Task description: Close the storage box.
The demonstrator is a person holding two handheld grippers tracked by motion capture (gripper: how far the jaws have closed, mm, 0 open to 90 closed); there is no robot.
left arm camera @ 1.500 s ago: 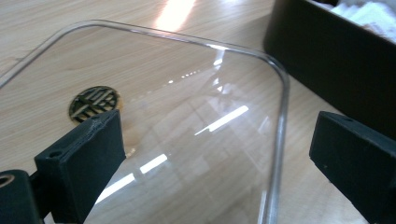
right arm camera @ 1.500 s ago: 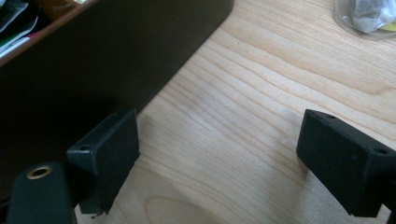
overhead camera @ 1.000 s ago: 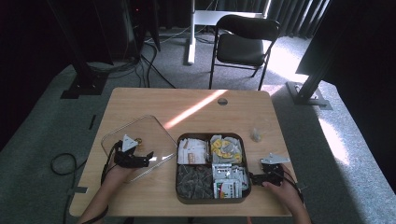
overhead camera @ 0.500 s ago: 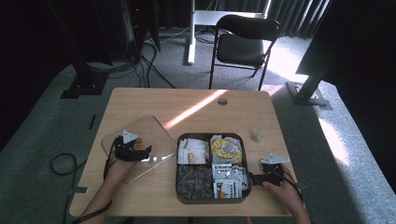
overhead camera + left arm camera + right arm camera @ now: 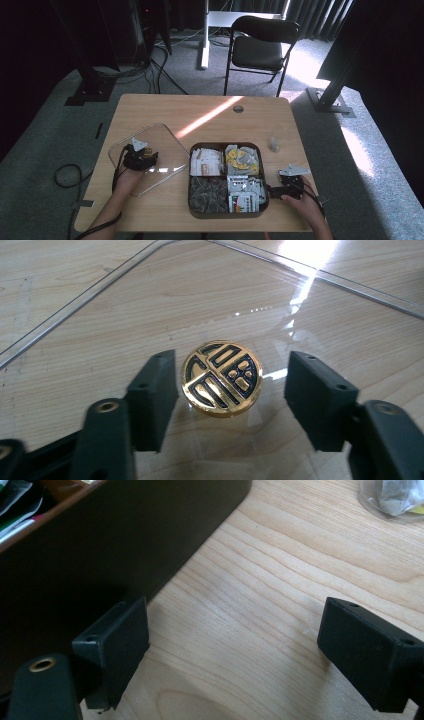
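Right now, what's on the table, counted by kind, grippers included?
Grippers: 2, left gripper, right gripper
Clear lid with gold knob: 1
Brown box with four compartments: 1
Small clear packet: 1
Total: 5

High view: overhead, facing forward and down across the whole bench [image 5: 150,107]. Left gripper view: close, angled down on the clear lid [image 5: 125,305]. Right gripper view: close, low beside the compartment tray [image 5: 125,540]. All share the bench top.
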